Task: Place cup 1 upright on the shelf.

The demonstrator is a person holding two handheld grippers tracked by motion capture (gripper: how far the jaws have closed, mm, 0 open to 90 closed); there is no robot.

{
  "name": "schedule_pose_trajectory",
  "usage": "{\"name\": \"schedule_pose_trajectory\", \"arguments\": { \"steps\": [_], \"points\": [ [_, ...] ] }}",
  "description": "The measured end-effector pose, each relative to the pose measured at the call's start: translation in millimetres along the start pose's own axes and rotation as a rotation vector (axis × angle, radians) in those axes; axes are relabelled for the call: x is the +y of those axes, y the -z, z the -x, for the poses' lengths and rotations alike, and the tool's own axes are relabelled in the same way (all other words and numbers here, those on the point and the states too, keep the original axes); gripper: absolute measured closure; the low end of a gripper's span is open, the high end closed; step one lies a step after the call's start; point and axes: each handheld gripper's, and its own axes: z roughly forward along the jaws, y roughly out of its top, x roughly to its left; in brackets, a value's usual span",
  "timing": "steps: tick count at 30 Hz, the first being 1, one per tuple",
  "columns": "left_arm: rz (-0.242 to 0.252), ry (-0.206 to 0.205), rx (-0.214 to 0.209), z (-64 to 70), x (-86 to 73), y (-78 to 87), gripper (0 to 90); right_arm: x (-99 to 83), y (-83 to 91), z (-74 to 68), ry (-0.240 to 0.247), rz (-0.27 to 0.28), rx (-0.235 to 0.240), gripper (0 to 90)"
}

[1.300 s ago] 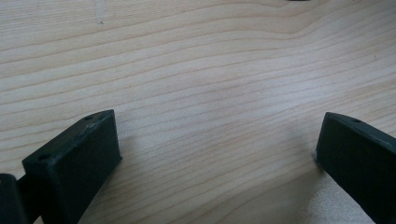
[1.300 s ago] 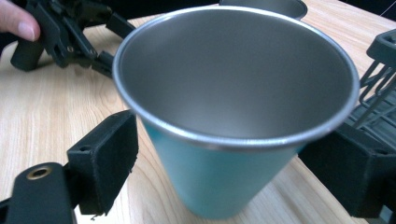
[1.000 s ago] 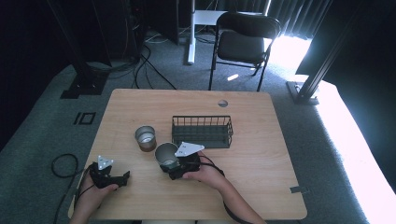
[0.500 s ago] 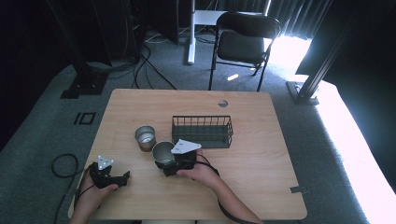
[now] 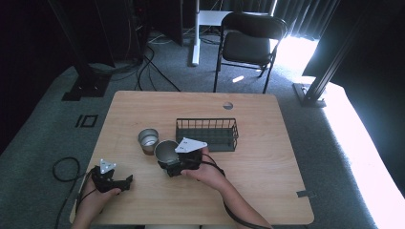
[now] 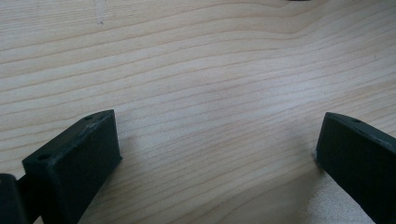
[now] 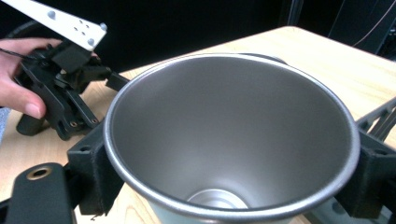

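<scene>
A wooden table [image 5: 267, 181] stands on grey carpet, a black folding chair [image 5: 248, 45] beyond its far edge. From above, your right gripper [image 5: 173, 167] holds a steel cup [image 5: 165, 150] near the table's middle, just beside a second steel cup [image 5: 148, 140] and the wire basket [image 5: 207, 134]. Your left gripper [image 5: 125, 182] sits near the front left corner.

In the left gripper view, its jaws stand wide apart over bare table wood [image 6: 196, 93].

In the right gripper view, your jaws clamp the steel cup [image 7: 233, 140] on both sides, mouth facing the camera; the left gripper [image 7: 60, 93] lies beyond.
</scene>
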Motion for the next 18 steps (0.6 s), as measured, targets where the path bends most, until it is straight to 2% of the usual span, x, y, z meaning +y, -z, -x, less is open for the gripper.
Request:
{"name": "schedule_pose_trajectory", "arguments": {
  "steps": [10, 18],
  "points": [
    [-0.002, -0.003, -0.001, -0.3, 0.1, 0.2, 0.5, 20.4, 11.3, -3.0, 0.029, 0.031, -0.002, 12.3],
    [-0.001, -0.002, 0.0, -0.2, 0.0, 0.1, 0.5, 42.7, 29.4, 0.9, 0.032, 0.097, -0.021, 12.3]
  ]
}}
